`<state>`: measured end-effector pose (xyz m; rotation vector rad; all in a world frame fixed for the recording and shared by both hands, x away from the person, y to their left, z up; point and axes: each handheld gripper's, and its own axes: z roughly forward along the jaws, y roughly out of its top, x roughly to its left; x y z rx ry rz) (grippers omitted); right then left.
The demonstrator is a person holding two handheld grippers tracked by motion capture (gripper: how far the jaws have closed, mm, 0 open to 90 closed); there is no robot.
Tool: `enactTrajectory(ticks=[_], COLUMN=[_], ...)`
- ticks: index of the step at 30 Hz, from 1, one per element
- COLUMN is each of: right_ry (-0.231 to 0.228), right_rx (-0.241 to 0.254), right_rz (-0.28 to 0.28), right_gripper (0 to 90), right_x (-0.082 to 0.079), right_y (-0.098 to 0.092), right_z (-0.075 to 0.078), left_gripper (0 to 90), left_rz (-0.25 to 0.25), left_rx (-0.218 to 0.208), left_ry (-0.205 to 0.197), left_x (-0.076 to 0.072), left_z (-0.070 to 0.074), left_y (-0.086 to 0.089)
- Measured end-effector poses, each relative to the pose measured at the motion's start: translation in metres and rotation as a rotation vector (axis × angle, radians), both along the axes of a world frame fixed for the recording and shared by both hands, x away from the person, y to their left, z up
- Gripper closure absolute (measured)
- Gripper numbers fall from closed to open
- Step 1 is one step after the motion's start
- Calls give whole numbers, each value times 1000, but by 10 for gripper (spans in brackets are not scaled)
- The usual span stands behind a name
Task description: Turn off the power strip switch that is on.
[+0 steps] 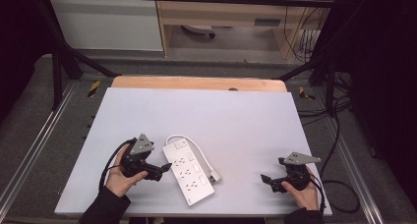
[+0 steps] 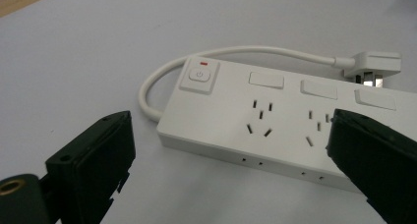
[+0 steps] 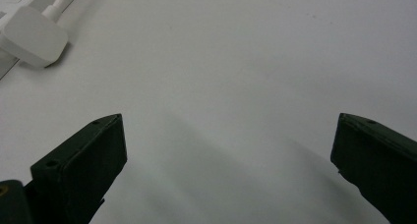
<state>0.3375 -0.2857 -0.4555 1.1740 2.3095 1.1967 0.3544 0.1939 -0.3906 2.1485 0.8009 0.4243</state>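
Lying on the near middle of the white table point(image 1: 196, 111), a white power strip point(image 1: 189, 172) runs aslant, its switch end pointing away from the person and its far end close to the near edge. In the left gripper view, the strip's square power button point(image 2: 198, 76) carries the usual power symbol, with a small red mark just above it; no brand name or other writing can be read on the casing. Past the button come sockets, each with a blank white rectangle beside it. The strip's white cable point(image 2: 162, 74) loops out of the switch end and runs back along the strip's far side to the white plug point(image 2: 371, 65), which lies on the table just beside the casing.

The left gripper point(image 1: 167, 166), held in the left hand point(image 1: 120, 180), sits close against the strip's left long side with its jaws spread wide, gripping nothing; one jaw overlaps the casing in its own view, though contact cannot be told. The right gripper point(image 1: 264, 178), in the right hand point(image 1: 302, 192), is well apart from the strip, jaws likewise wide apart over bare table.
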Motion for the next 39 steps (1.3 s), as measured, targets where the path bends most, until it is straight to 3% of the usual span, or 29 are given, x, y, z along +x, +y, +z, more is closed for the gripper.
enactTrajectory(ticks=[27, 39], right_ry=[-1, 1], right_rx=[-2, -2], right_rz=[2, 1], right_gripper=[11, 11], right_x=[0, 0], right_y=[0, 0], right_z=[0, 0], left_gripper=[66, 139], left_rz=[-12, -21], left_rx=[3, 1], left_ry=[13, 10], left_x=[8, 10], left_z=[-1, -3], left_y=[-24, -35])
